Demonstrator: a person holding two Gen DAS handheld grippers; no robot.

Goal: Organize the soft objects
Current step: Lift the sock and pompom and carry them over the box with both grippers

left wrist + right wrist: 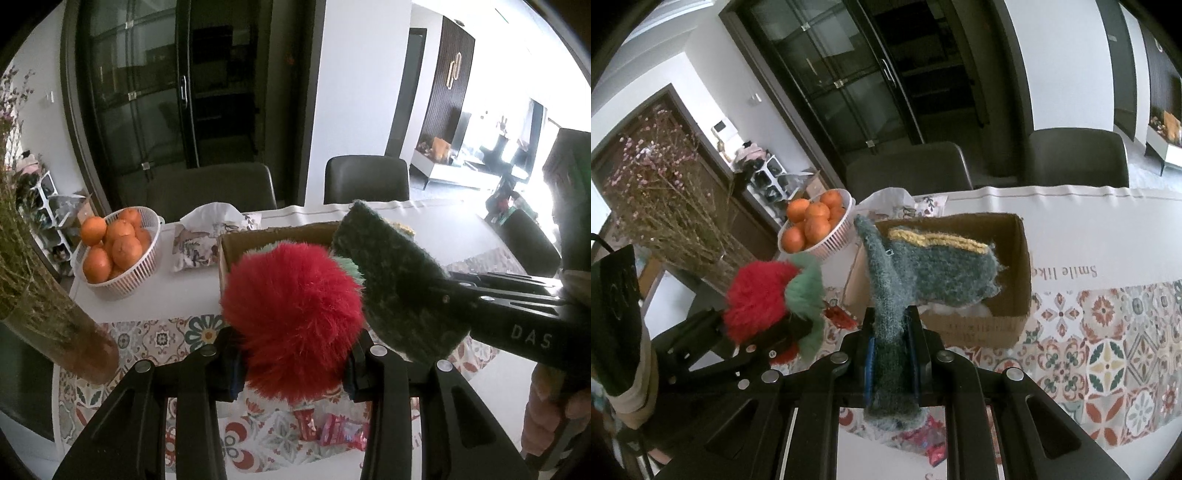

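Observation:
My left gripper (293, 360) is shut on a red fluffy pom-pom (293, 317) with a green fluffy part (805, 291), held above the table in front of an open cardboard box (269, 236). The pom-pom also shows in the right wrist view (757, 299). My right gripper (892, 354) is shut on a dark green knitted mitten (923, 269) with a yellow cuff stripe, and the mitten's body hangs over the cardboard box (1015, 295). The mitten also shows in the left wrist view (391, 280), right of the pom-pom. White stuff lies inside the box.
A white basket of oranges (118, 254) and a printed fabric pouch (207, 236) stand at the back left. A vase of dried flowers (48, 314) is close on the left. Red wrappers (332, 432) lie on the patterned tablecloth (1108, 350) below. Two dark chairs (365, 179) stand behind.

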